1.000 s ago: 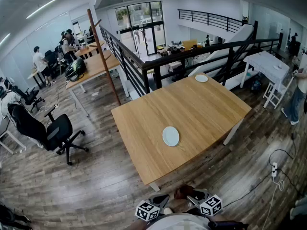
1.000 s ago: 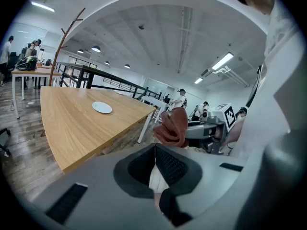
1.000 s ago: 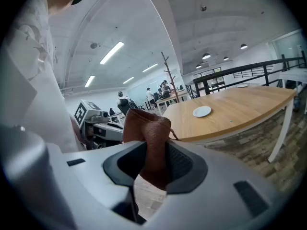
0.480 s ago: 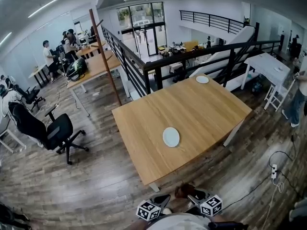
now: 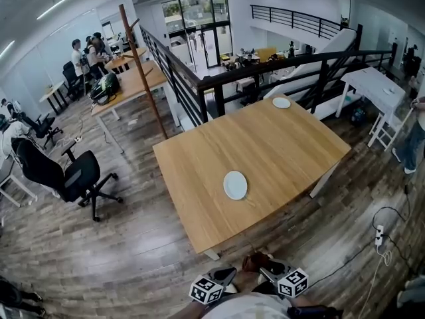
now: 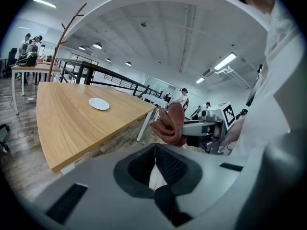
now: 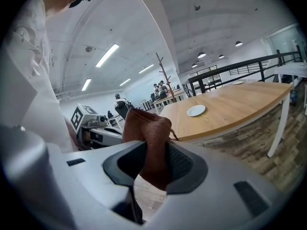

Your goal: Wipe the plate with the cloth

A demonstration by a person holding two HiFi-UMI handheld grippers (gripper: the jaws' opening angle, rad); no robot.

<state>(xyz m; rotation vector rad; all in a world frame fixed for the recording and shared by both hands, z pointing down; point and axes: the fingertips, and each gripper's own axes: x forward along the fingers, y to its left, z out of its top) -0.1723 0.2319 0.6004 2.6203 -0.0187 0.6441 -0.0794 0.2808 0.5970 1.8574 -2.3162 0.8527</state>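
Plate [image 5: 235, 185] lies bare on the table [image 5: 285, 145], well apart from us, so we judge the wiping not yet begun: our right gripper [image 7: 152, 169] pinches the brown cloth [image 7: 146, 135], our left gripper [image 6: 154, 164] is closed on nothing.

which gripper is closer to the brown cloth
Right. The right gripper is shut on the brown cloth, which sits clamped between its jaws. The left gripper is shut on nothing and sits beside the cloth, apart from it.
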